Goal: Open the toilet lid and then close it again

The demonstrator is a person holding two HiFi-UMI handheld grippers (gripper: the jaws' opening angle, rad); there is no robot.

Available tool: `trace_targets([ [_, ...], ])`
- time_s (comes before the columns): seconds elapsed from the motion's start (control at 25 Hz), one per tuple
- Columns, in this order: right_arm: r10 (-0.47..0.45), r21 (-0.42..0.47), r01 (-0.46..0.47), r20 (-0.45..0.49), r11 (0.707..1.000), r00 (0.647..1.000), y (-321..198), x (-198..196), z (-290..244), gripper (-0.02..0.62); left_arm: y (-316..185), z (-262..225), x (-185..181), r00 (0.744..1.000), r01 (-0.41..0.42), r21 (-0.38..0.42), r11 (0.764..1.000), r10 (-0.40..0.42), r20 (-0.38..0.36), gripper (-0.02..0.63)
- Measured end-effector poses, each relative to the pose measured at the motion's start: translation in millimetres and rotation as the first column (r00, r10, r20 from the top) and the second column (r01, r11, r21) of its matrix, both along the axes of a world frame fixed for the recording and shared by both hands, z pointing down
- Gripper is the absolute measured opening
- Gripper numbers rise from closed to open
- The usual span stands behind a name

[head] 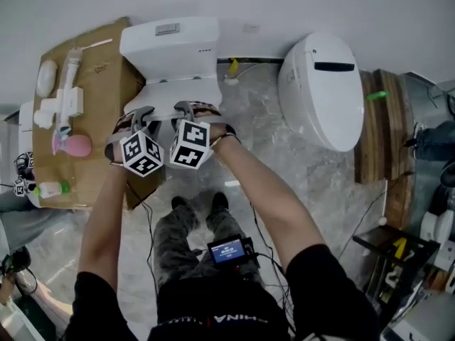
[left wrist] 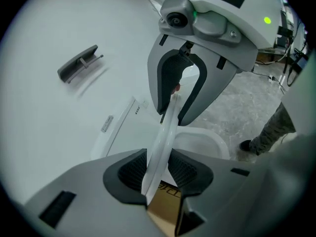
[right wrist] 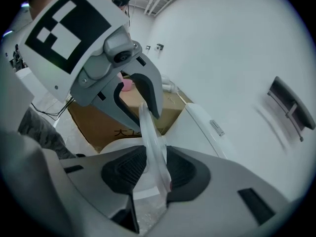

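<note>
Fingers [left wrist: 129,174] of left gripper [left wrist: 158,176] and right gripper [right wrist: 157,169], side by side, pinch the white toilet lid [left wrist: 167,127] edge; lid tilted above the bowl [left wrist: 200,143].

Cardboard box [head: 106,77] left, carrying white fittings [head: 64,99] and a pink object [head: 75,145]. Oval white unit [head: 323,98] right, beside wooden planks [head: 384,130]. Grey marbled floor [head: 263,137] underfoot.

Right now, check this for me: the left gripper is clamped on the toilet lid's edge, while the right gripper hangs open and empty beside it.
Not quite. The right gripper is not open and empty: the right gripper view shows its jaws closed on the thin edge of the toilet lid. The left gripper is clamped on that edge too, as you said.
</note>
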State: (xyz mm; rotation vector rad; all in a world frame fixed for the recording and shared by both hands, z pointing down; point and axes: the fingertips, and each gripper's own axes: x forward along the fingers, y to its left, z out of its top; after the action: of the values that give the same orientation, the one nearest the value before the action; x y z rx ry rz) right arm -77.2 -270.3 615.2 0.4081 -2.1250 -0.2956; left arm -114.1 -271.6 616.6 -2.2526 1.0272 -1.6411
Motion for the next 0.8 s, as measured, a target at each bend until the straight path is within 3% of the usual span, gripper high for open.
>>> trace_targets([
  [0.12, -0.005, -0.012, 0.005, 0.003, 1.0, 1.0, -11.9, -2.0, -6.0, 0.132, -12.4, -6.4, -1.8, 1.0, 0.012, -0.015, 1.0, -0.012, -0.015, 0.137],
  [0.48, -0.007, -0.103, 0.011, 0.035, 0.995, 0.999, -83.1, -15.9, -38.9, 0.132, -82.6, -36.0, -13.4, 0.995, -0.065, -0.081, 0.995, 0.058, -0.086, 0.135],
  [0.8, 0.037, -0.224, -0.037, -0.002, 0.974, 0.999, -148.1, -27.6, -51.9, 0.129, -145.2, -42.4, -22.5, 0.984, -0.131, -0.194, 0.972, 0.104, -0.144, 0.135],
])
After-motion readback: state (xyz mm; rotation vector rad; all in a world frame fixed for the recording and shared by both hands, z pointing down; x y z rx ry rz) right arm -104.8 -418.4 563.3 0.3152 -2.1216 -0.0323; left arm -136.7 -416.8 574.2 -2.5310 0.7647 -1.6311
